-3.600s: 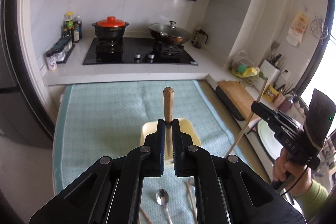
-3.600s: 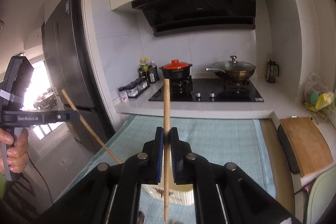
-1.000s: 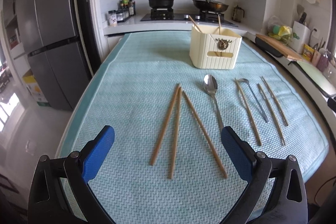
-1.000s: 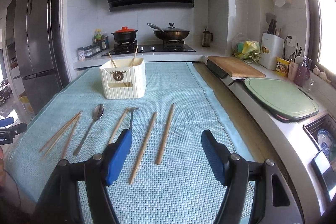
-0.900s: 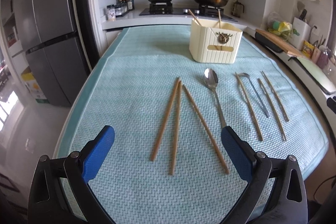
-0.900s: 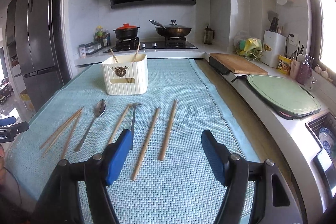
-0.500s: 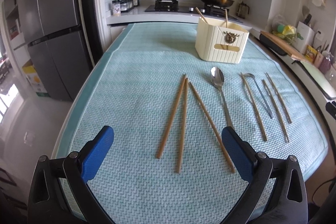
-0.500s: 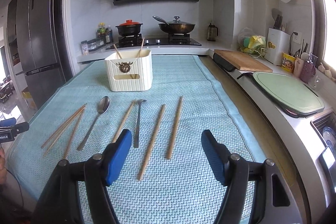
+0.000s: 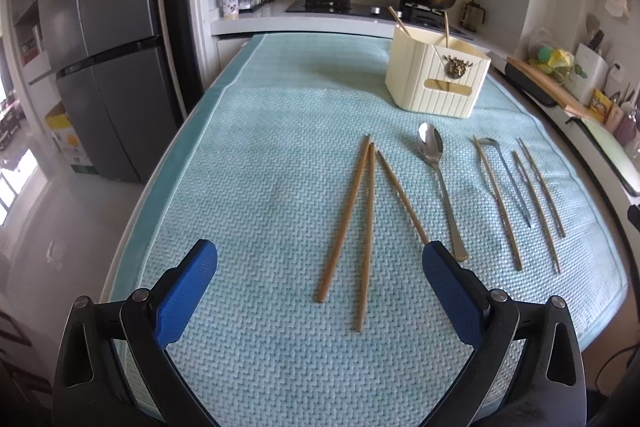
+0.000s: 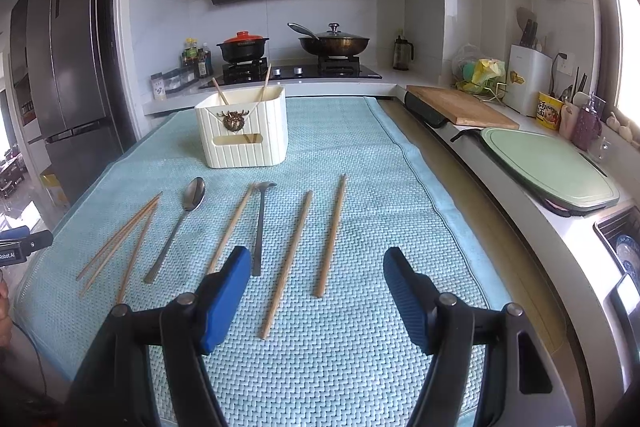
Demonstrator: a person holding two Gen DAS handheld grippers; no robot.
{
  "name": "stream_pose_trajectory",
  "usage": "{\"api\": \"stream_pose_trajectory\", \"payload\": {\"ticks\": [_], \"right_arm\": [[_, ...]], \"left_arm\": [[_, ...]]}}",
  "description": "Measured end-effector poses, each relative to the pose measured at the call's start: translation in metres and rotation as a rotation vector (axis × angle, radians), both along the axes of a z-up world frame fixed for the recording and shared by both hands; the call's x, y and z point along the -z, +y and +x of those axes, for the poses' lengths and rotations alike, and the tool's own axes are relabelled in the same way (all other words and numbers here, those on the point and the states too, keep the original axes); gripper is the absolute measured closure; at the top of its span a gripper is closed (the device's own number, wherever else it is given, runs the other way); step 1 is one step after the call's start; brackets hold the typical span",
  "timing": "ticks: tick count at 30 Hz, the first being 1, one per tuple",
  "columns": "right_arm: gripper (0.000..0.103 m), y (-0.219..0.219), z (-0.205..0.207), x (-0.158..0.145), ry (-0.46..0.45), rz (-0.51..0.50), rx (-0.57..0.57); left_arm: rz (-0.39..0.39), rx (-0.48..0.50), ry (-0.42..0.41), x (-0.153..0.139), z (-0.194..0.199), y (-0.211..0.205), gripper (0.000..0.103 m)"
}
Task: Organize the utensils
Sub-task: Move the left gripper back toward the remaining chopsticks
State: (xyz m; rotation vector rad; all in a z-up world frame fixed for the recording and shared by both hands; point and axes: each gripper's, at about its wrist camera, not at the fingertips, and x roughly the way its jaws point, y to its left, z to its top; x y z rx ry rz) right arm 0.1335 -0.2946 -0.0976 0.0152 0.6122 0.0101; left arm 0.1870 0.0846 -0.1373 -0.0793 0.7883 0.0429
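I hold both grippers low over the mat (image 9: 256, 155), and both are spread wide with nothing between the blue pads. The left gripper (image 9: 320, 291) fills the bottom of its frame; the right gripper (image 10: 318, 297) does the same in its own view.

The holder (image 10: 244, 131) stands above the centre of the right view, and in the upper right of the left view. Two chopsticks already lean inside it, so I judge the sorting is begun but far from finished.

The rest lies flat on the mat, nearer to me than the holder. In the left view three chopsticks (image 9: 360, 219) fan out in the middle of the frame, just above my open jaws. To their right lies the spoon (image 9: 438, 183), and further right a second, smaller metal utensil (image 9: 506, 179) among three more sticks. In the right view two sticks (image 10: 310, 247) lie just above the gap of my jaws.

The step in hand, as I judge it, is choosing the next piece for each gripper. The next move calls for lowering the pads to both sides of one stick only. The fanned three lie very close at their far ends, so I should grip near the spread ends, otherwise two may come up together.
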Motion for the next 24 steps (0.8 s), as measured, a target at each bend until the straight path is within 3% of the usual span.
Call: {"api": "stream_pose_trajectory", "payload": {"ticks": [24], "right_arm": [[0.033,-0.014,0.01,0.01,0.05,0.045,0.016]], "left_arm": [[0.011,0.02,0.043,0.01,0.026,0.009,0.001]]}}
